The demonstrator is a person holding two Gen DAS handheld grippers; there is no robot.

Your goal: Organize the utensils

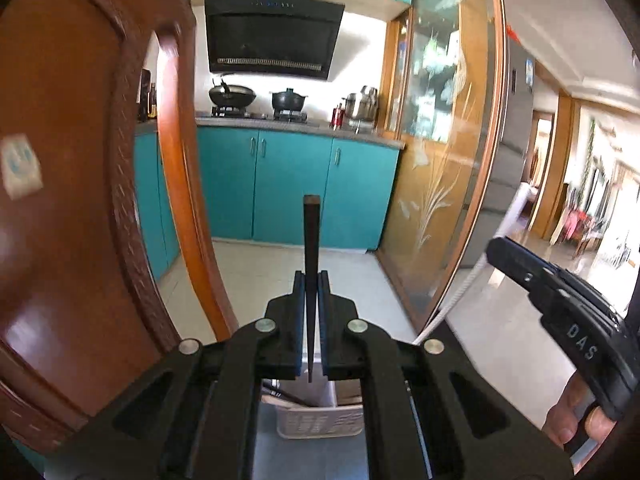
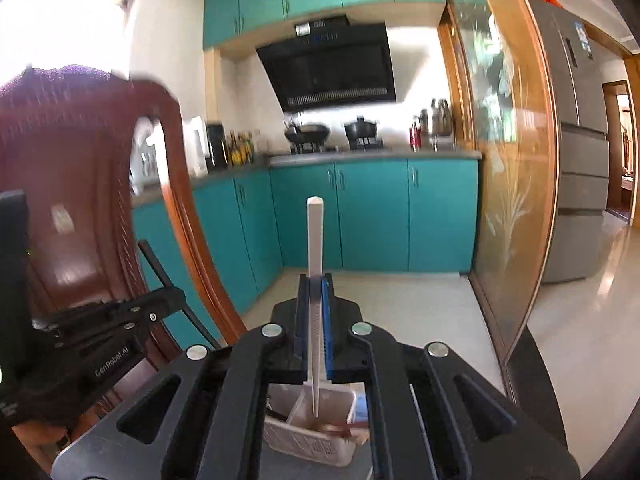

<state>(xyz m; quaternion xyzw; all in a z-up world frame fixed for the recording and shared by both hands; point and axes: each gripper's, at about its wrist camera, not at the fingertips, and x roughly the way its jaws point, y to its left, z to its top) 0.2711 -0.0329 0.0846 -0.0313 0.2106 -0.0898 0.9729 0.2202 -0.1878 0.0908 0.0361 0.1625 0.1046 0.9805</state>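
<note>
Left wrist view: a dark, tapered wooden chopstick is held upright in the left gripper, whose blue-lined fingers are closed against its sides, the square butt end raised well beyond the fingertips and the thin tip hanging just behind them, over a white perforated plastic utensil basket seen below. The stick is judged to be kept vertical and tip-down so that it can be lowered straight into a compartment. In the right wrist view a white, square-ended plastic chopstick is clamped in the same manner by the right gripper, its fingers pressed shut on the shaft; its pointed end is seen inside or just above the white-walled inner compartment of the basket, though contact with the bottom cannot be told. Brown utensils are seen lying in the neighbouring section. A carved reddish wooden chair back stands to the left, with teal kitchen cabinets behind
</note>
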